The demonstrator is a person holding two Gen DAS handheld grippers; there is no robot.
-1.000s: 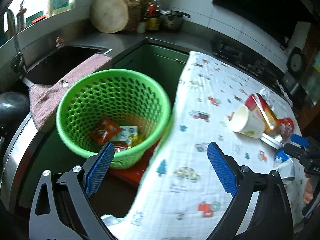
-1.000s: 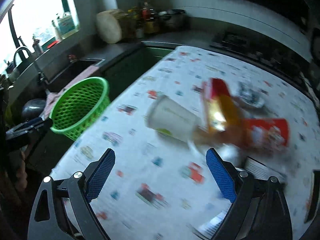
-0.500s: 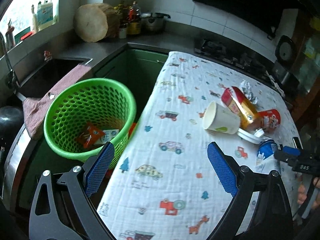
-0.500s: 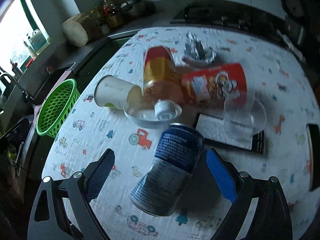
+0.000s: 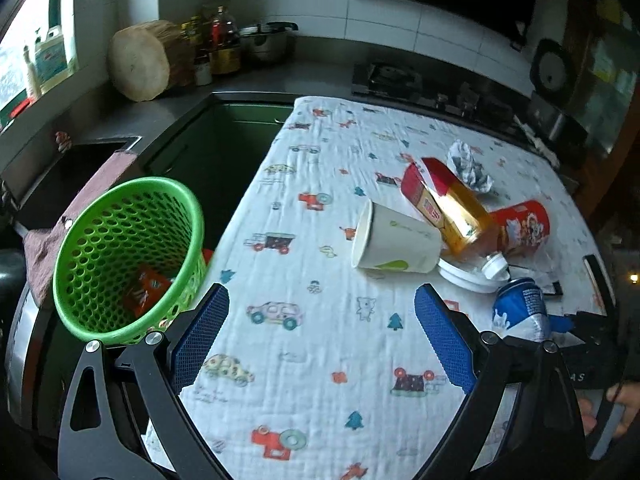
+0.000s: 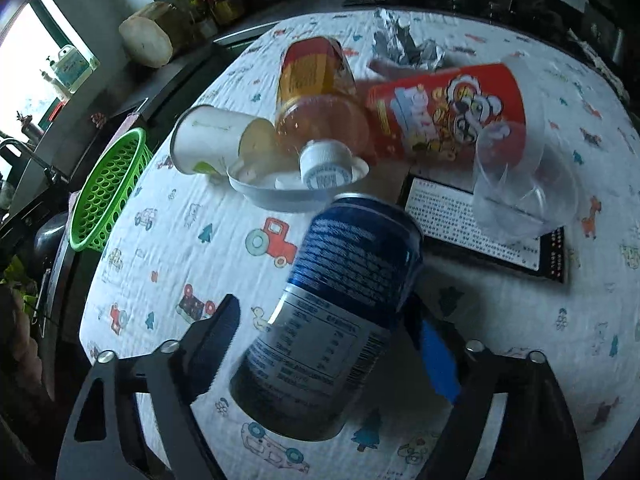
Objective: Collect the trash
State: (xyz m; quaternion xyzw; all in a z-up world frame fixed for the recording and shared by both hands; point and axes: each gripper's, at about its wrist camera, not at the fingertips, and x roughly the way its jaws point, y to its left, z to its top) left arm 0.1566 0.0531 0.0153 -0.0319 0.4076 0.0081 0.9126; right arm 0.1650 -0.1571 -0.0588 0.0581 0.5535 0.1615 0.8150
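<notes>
A blue drink can [image 6: 352, 280] lies on the printed tablecloth [image 6: 168, 240]. It sits between the fingers of my right gripper [image 6: 324, 308], whose jaws are closing; the left pad still stands slightly off the can. The left wrist view shows the same can [image 5: 518, 312] at the right, with the right gripper [image 5: 576, 320] on it. My left gripper [image 5: 320, 300] hovers open over the cloth with nothing between its fingers. The green basket [image 5: 132, 184] stands off the table's left edge with wrappers inside.
More trash lies beyond the can: a paper cup [image 6: 208, 144], an orange bottle [image 6: 316, 92], a red snack tube [image 6: 444, 112], a white lid [image 6: 280, 196], a clear plastic cup [image 6: 520, 192], crumpled foil [image 6: 404, 48] and a black card [image 6: 480, 240]. A sink and worktop lie behind the basket.
My right gripper dropped toward the blue can, and its fingers now straddle it more narrowly. My left gripper swung right, from above the basket to over the tablecloth.
</notes>
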